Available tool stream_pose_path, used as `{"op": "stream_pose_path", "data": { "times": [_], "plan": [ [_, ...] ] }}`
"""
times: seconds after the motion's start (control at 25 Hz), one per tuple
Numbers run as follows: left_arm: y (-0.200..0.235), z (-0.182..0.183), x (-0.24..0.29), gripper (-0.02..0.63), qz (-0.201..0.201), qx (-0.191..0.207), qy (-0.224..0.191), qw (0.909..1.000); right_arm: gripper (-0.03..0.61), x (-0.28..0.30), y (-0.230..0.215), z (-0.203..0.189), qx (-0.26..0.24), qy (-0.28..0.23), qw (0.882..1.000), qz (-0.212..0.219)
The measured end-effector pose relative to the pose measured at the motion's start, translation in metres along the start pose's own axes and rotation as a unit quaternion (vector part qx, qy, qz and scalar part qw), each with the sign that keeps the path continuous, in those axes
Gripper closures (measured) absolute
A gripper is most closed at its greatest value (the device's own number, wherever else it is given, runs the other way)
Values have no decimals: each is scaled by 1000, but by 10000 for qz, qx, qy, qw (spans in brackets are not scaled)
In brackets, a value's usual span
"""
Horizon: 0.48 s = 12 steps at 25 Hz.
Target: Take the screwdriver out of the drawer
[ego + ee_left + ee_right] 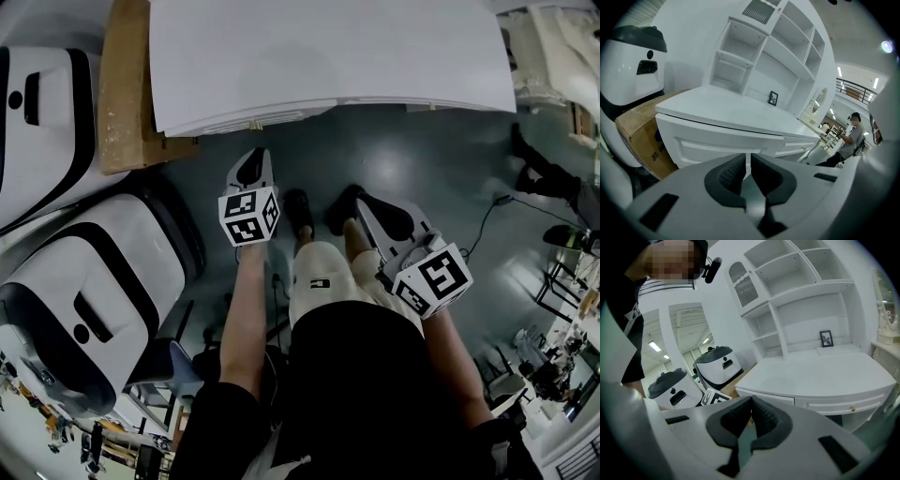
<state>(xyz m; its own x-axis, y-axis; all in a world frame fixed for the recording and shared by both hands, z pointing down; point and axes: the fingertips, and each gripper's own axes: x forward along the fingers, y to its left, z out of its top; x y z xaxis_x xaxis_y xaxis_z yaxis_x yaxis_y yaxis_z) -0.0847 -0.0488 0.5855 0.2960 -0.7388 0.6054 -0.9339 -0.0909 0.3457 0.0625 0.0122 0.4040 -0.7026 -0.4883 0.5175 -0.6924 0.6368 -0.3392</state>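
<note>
I read the desk (328,56) as smooth white painted board, satin rather than glossy; the cardboard box (127,89) beside it is plain brown, matt and slightly rough. The rounded machines (47,291) look like glossy white plastic with black trim, and the floor (422,159) is a smooth grey-green coating, shiny enough to throw back the ceiling light. The left gripper (748,161) and right gripper (751,404) shells look like matt pale grey plastic, their pads (730,174) black, ribbed and rubbery.
</note>
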Motion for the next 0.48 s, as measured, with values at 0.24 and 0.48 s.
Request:
{"op": "stream_pose_path", "data": {
  "times": [0.24,0.48],
  "plan": [
    [17,-10,21,565,131,21,90,9999,560,9,-6,-6,113,74,9999,-11],
    [35,-21,41,520,277,-44,202,9994,560,16,-12,-12,180,133,9997,-17]
  ]
}}
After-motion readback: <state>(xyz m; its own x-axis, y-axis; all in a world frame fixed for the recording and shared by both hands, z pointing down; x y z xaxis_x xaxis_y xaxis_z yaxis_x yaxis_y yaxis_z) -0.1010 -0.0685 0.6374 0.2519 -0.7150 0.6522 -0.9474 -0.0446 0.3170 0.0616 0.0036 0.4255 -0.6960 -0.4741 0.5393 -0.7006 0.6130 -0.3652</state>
